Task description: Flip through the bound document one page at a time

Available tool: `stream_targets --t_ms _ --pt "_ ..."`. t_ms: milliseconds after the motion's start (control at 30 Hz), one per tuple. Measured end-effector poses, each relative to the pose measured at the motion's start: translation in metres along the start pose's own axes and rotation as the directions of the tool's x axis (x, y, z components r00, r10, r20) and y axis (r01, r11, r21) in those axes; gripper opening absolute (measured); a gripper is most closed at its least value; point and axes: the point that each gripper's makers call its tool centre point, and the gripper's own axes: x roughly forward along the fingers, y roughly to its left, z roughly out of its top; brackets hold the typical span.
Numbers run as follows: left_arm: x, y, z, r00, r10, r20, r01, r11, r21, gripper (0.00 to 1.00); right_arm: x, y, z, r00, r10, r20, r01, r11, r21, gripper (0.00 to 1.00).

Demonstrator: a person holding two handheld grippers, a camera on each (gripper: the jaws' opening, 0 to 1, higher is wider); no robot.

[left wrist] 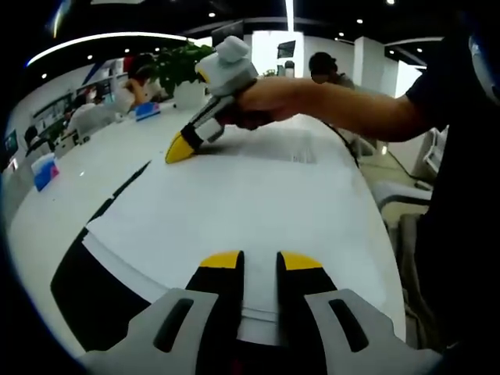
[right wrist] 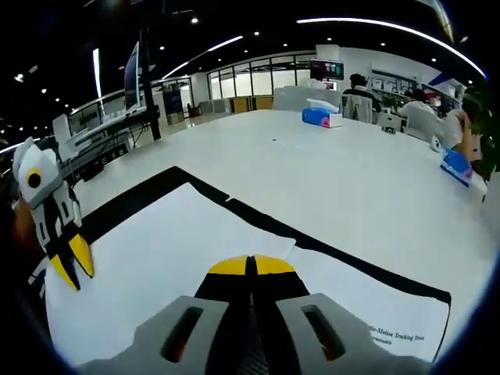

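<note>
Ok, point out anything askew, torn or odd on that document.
Nothing torn or spilled. The top page sits skewed on the page beneath, baring its printed corner. The right gripper rests shut on the paper; the left gripper is open.

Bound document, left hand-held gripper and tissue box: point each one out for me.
bound document (left wrist: 258,195): left gripper view, blank white top page.
left hand-held gripper (left wrist: 258,262): left gripper view, gap between its yellow fingertips.
tissue box (right wrist: 321,116): right gripper view, blue side of the box on the far table.

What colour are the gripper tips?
Yellow, on black jaws; clearest in the right gripper view, on the right gripper and left gripper.
</note>
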Motion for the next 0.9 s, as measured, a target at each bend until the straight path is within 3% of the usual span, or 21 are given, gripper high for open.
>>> stream_targets --t_ms 167,300,433,700,800,900 --pt "0.0 0.0 0.0 1.0 -0.001 0.007 0.001 1.0 -0.002 0.2 0.011 -0.012 0.005 1.0 -0.007 0.003 0.007 1.0 0.009 0.02" --pt "0.001 0.0 0.0 1.0 -0.002 0.008 0.002 1.0 0.001 0.19 0.019 -0.024 0.009 1.0 -0.018 -0.004 0.018 0.999 -0.034 0.02" --pt "0.001 0.0 0.0 1.0 -0.003 0.013 0.003 1.0 -0.002 0.19 0.027 -0.034 0.014 0.999 -0.044 0.008 0.044 0.984 -0.174 0.03" --pt "0.002 0.0 -0.001 1.0 -0.001 0.0 0.001 1.0 0.001 0.19 0.027 -0.039 0.014 0.996 -0.084 0.01 0.084 0.986 -0.141 0.03" --pt "0.002 0.0 -0.001 1.0 -0.001 0.006 0.001 1.0 -0.002 0.19 0.024 -0.037 0.013 0.995 -0.096 0.02 0.098 0.974 -0.204 0.03" --pt "0.002 0.0 -0.001 1.0 -0.002 0.01 0.002 1.0 -0.003 0.19 0.019 -0.03 0.011 0.993 -0.113 0.018 0.112 0.925 -0.363 0.03"
